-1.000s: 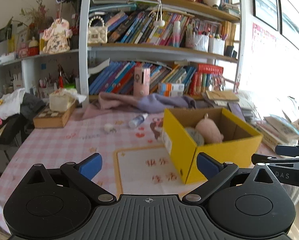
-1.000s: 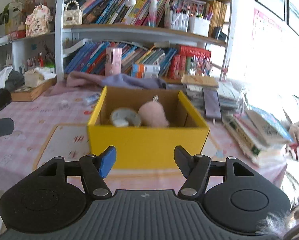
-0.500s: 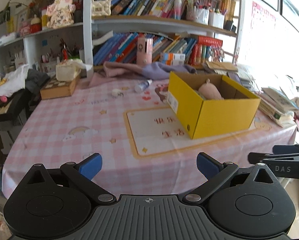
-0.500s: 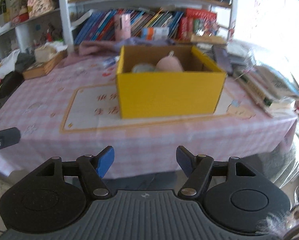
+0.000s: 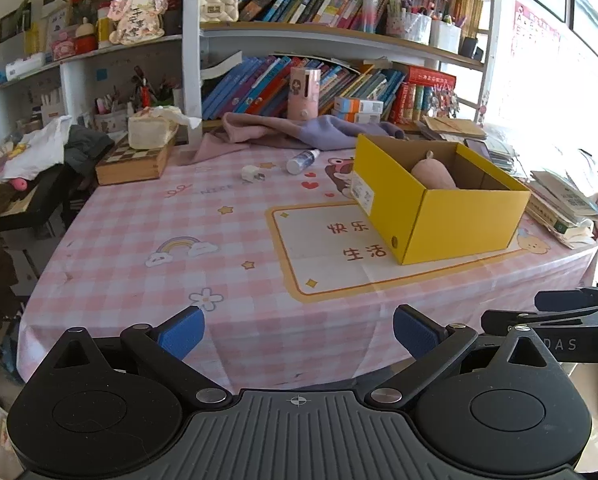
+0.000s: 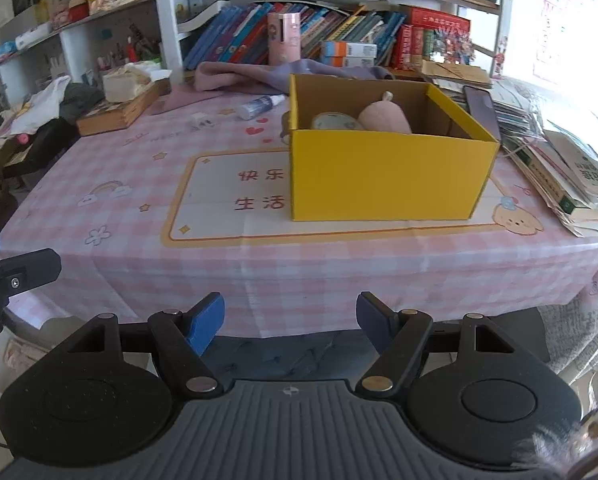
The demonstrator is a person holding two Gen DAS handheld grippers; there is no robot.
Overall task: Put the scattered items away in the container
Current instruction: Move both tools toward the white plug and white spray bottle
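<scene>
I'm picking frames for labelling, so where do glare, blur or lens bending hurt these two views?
Left wrist view: the window side at right is blown out behind the book stacks, and the shelves bow with fisheye bending; the yellow box stays sharp. Right wrist view: the upper right is washed out, and the charger looks soft.

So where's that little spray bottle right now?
The spray bottle lies on its side on the pink tablecloth, left of the yellow box, with the white plug beside it.

Your two wrist views: both off the worktop's near edge, angled down toward the bookshelf; left view further left. Shared: yellow box.
</scene>
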